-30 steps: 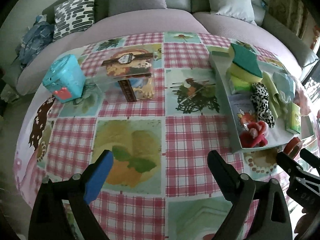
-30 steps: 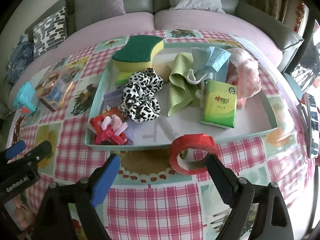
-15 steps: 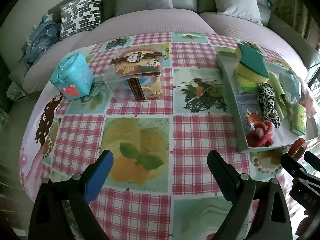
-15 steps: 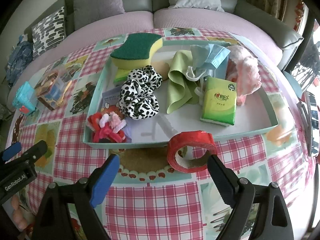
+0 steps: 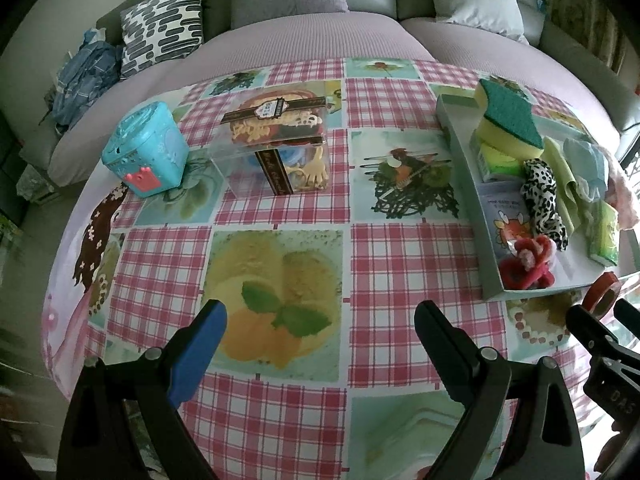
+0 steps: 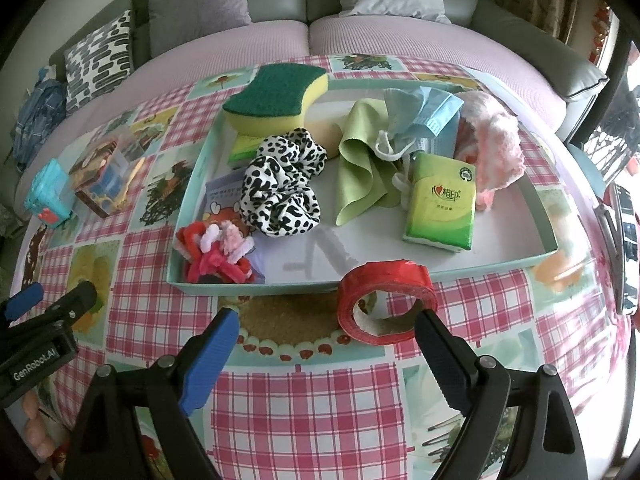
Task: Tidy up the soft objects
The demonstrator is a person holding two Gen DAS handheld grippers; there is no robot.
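Observation:
A pale tray [image 6: 536, 208] on the checked tablecloth holds a green-topped sponge [image 6: 276, 92], a leopard scrunchie [image 6: 280, 184], a green cloth [image 6: 360, 160], a blue face mask [image 6: 424, 112], a pink fluffy piece [image 6: 496, 144], a tissue pack [image 6: 444, 204] and a red-pink fuzzy bundle [image 6: 216, 256]. A red tape roll [image 6: 384, 276] lies on the cloth before the tray's front wall. My right gripper [image 6: 326, 320] is open, the roll just beyond its right fingertip. Left of the tray [image 5: 468, 184], my left gripper [image 5: 320, 312] hangs open over bare cloth, holding nothing.
A turquoise box [image 5: 146, 156] and a clear gift box [image 5: 280, 140] stand at the table's far left. Behind the table runs a sofa [image 5: 304, 48] with a patterned cushion [image 5: 164, 20] and a denim bundle [image 5: 80, 76]. The table's rounded edge drops away at left.
The left wrist view has drifted slightly, showing a little more of the sofa. Nothing on the table has moved and both grippers stay open.

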